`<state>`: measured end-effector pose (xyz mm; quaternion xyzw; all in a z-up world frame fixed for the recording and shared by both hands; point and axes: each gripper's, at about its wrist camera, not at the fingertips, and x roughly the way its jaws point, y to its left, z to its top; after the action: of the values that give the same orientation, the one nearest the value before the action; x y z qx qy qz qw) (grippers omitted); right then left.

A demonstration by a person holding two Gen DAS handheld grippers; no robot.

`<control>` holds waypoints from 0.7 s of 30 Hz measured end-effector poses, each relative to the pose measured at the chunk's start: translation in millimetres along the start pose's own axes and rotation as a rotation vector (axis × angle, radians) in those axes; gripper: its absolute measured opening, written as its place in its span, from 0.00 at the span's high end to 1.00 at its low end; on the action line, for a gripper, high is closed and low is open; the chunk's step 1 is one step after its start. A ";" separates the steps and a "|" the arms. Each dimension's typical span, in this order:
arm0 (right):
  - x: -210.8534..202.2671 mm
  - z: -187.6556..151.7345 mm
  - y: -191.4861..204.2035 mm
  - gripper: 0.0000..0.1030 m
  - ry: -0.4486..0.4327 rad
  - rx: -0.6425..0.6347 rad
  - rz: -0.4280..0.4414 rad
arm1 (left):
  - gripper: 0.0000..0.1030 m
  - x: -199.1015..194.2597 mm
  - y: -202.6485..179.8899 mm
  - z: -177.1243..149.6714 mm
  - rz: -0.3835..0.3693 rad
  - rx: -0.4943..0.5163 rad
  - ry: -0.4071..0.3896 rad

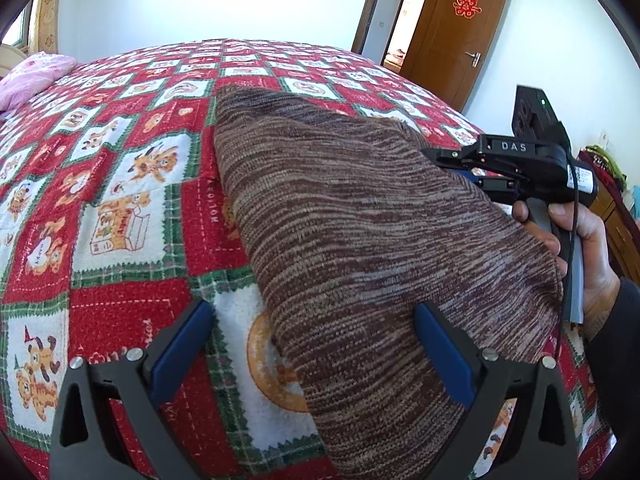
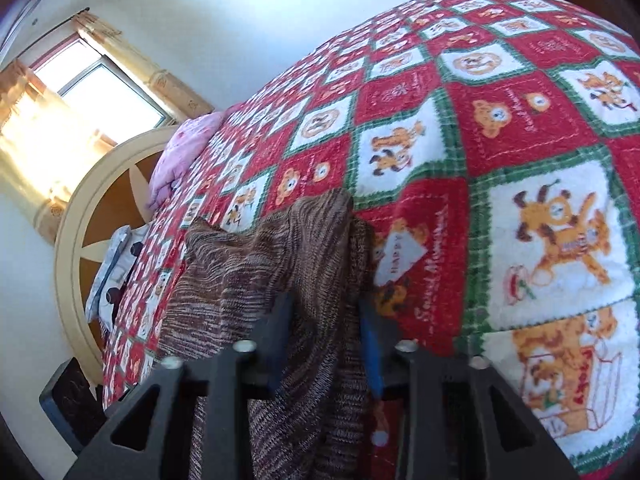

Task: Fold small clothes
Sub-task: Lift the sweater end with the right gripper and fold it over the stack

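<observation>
A brown striped knit garment (image 1: 360, 216) lies on the red, white and green bear-print bedspread (image 1: 120, 184), its right edge lifted. My left gripper (image 1: 316, 320) is open just above the garment's near end, its blue-padded fingers (image 1: 184, 344) spread wide with the cloth between them. My right gripper (image 1: 460, 168) is shut on the garment's right edge, held by a hand. In the right wrist view the right gripper (image 2: 324, 320) pinches a fold of the garment (image 2: 256, 264) above the bedspread (image 2: 520, 160).
A pink pillow (image 1: 32, 76) lies at the head of the bed. A round wooden headboard (image 2: 92, 216) and a window (image 2: 96, 92) stand beyond it. A brown door (image 1: 452, 32) is open at the back right. A wooden cabinet (image 1: 620, 232) stands at the right.
</observation>
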<state>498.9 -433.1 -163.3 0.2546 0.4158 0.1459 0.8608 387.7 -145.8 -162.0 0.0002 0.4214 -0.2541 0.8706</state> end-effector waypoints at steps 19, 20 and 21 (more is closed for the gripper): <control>-43.4 -13.9 74.7 0.83 -0.106 -0.170 -0.122 | 0.72 -39.7 -25.9 -1.5 0.029 0.125 0.001; -47.2 -16.6 83.7 0.83 -0.111 -0.188 -0.119 | 0.72 -44.5 -26.1 -2.2 0.036 0.123 -0.001; -49.8 -19.2 91.7 0.83 -0.114 -0.196 -0.111 | 0.72 -48.3 -27.2 -2.7 0.051 0.126 -0.002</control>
<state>449.6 -374.1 -90.2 0.1535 0.3636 0.1233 0.9105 348.7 -147.6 -122.5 0.0656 0.4036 -0.2582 0.8753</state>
